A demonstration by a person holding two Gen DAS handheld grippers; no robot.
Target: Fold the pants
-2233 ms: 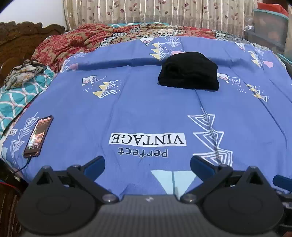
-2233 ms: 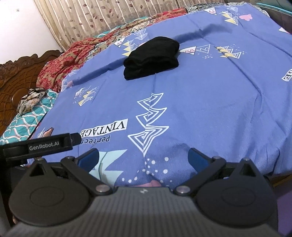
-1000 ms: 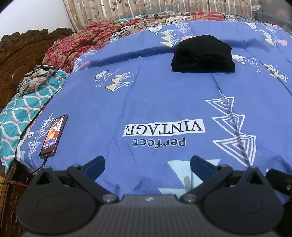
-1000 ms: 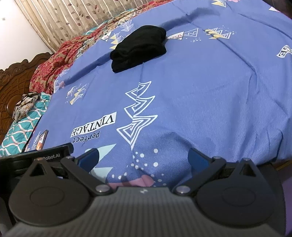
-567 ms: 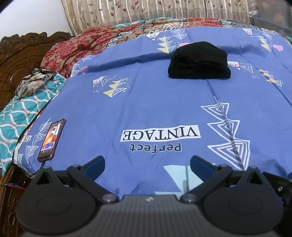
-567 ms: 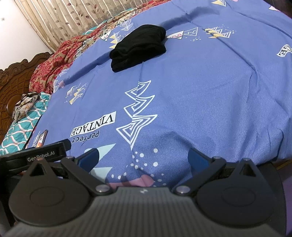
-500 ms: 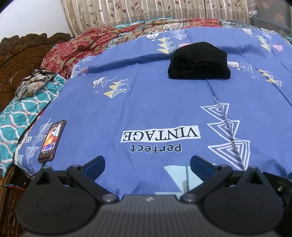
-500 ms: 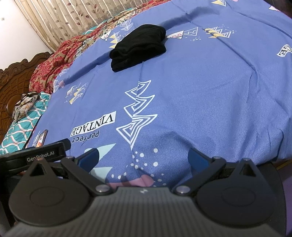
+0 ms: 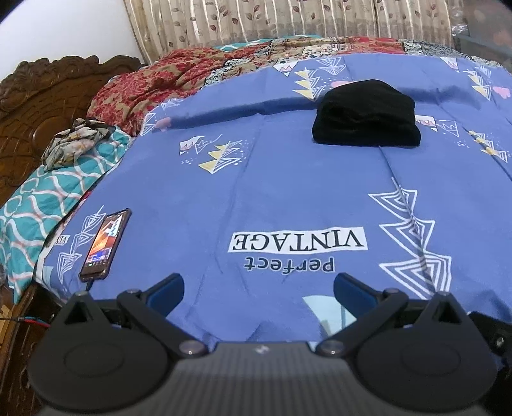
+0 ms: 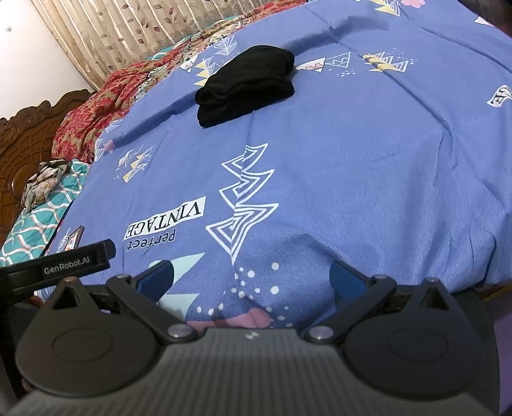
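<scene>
While both tools hover at the near edge of the bed, the left gripper (image 9: 257,289) has its blue-padded jaws spread wide with nothing between them, and the right gripper (image 10: 251,276) is spread just as wide and equally empty. Both sit over the near hem of the blue bedsheet (image 9: 288,192), short of its "perfect VINTAGE" print (image 9: 297,244). To the left of that print, by the sheet's left border, a phone (image 9: 105,244) lies face up with its screen lit; a cable seems to run from its near end, though the view there is too dim to be sure. Beyond the print, well away from both grippers, the black pants (image 9: 366,118) rest on the sheet as a compact folded bundle. Left of the pants lies a teal patterned pillow (image 9: 38,204) with a crumpled floral cloth (image 9: 75,142) on it. Farther back are a red patterned blanket (image 9: 172,76) and curtains (image 9: 288,19).
</scene>
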